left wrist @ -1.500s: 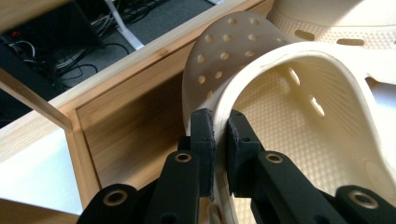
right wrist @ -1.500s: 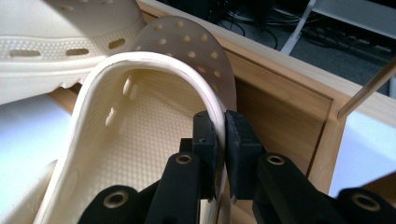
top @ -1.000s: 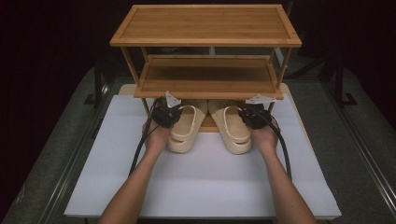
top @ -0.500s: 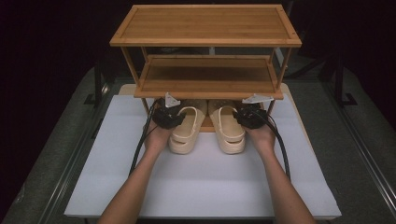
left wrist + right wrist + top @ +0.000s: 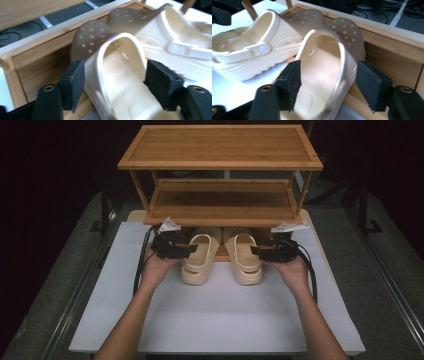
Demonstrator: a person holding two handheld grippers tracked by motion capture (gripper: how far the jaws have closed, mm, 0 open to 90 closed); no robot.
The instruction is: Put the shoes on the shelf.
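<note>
Two cream perforated clogs lie side by side, toes tucked under the bamboo rack (image 5: 220, 145) and heels on the white board. My left gripper (image 5: 186, 249) points at the left clog (image 5: 199, 261). In the left gripper view that clog's (image 5: 120, 72) outer wall stands between the spread pads (image 5: 73, 85) of my left gripper (image 5: 116, 85), whose jaws have just been opening. My right gripper (image 5: 256, 251) faces the right clog (image 5: 245, 258). In the right gripper view my right gripper (image 5: 333, 85) straddles its clog's (image 5: 324, 67) wall; its jaws have just been opening, pads (image 5: 373, 87) off it.
The rack has a top shelf, a middle shelf (image 5: 222, 200) and a low bottom tray (image 5: 37, 62) that holds the clogs' toes. The white board (image 5: 215, 315) covers the table in front. Dark rails (image 5: 395, 270) run along both table sides.
Both grippers went from shut on the clogs to spread jaws and drew back a little. The clogs stay where they were set, the right one slightly nearer the left.
</note>
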